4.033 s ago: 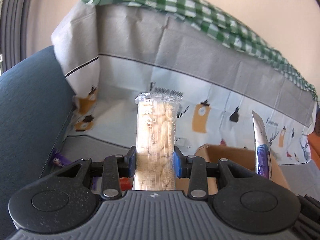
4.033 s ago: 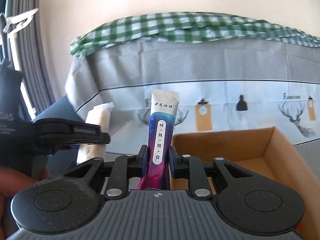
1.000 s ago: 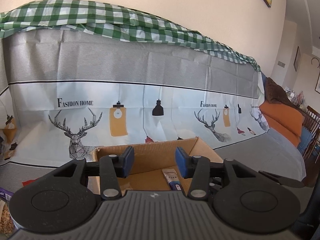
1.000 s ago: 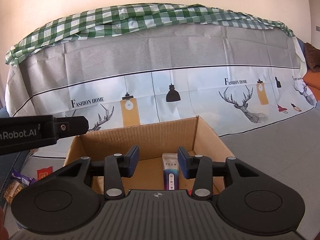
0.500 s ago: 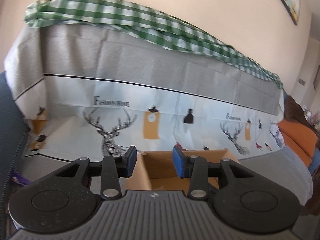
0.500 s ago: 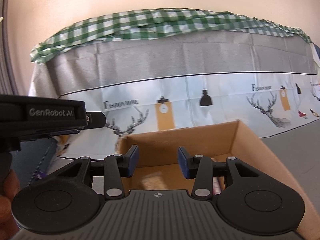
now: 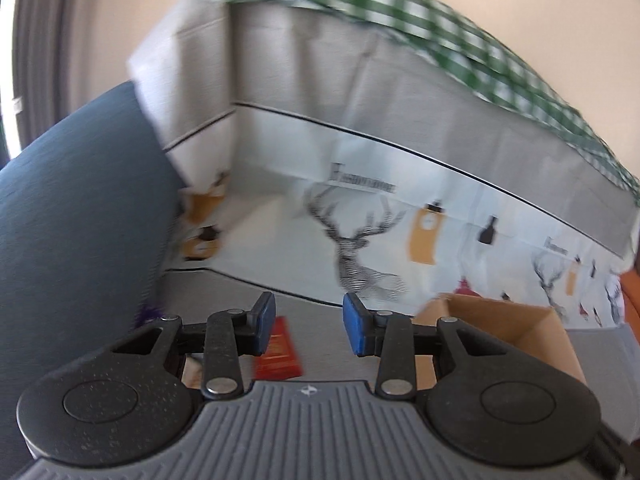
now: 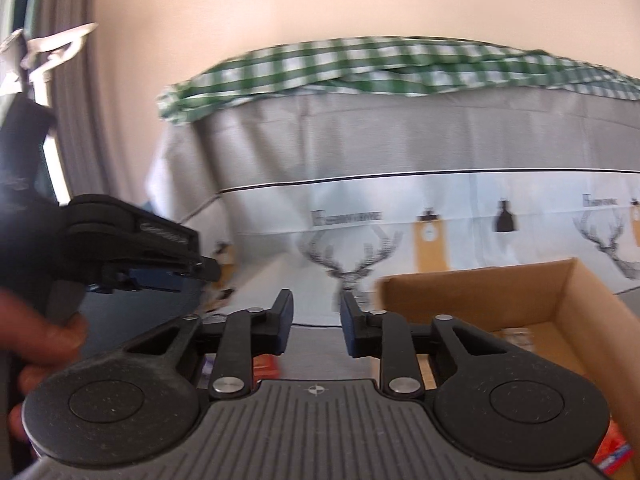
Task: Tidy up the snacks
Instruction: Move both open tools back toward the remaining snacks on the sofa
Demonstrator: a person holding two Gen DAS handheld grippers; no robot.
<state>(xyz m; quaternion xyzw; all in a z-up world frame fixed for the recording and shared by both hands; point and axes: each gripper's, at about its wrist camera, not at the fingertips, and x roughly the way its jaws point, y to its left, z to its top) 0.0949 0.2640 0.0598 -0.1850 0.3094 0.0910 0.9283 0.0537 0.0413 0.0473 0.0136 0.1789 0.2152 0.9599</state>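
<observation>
My left gripper [image 7: 310,328] is open and empty, its blue pads hanging over the grey cloth. A red snack packet [image 7: 278,354] lies flat just below and behind its left pad. The open cardboard box [image 7: 500,320] sits to the right. My right gripper [image 8: 316,326] is empty; its jaws are closing with a narrow gap and nothing between them. In the right wrist view the box [image 8: 520,300] stands at the right with a pale snack [image 8: 516,336] inside. The red packet [image 8: 266,364] peeks out under the fingers. The left gripper [image 8: 200,270] is at the left, held by a hand [image 8: 40,336].
A dark blue cushion [image 7: 80,220] rises on the left, with a purple wrapper [image 7: 148,314] at its foot. A deer-print cloth [image 7: 360,248] under a green checked cover [image 7: 440,32] forms the backdrop. Another red packet [image 8: 612,452] shows at the lower right.
Both grippers have swung left, away from the box, which now sits at the right of each view. The red packet has come into view. The right jaws have narrowed.
</observation>
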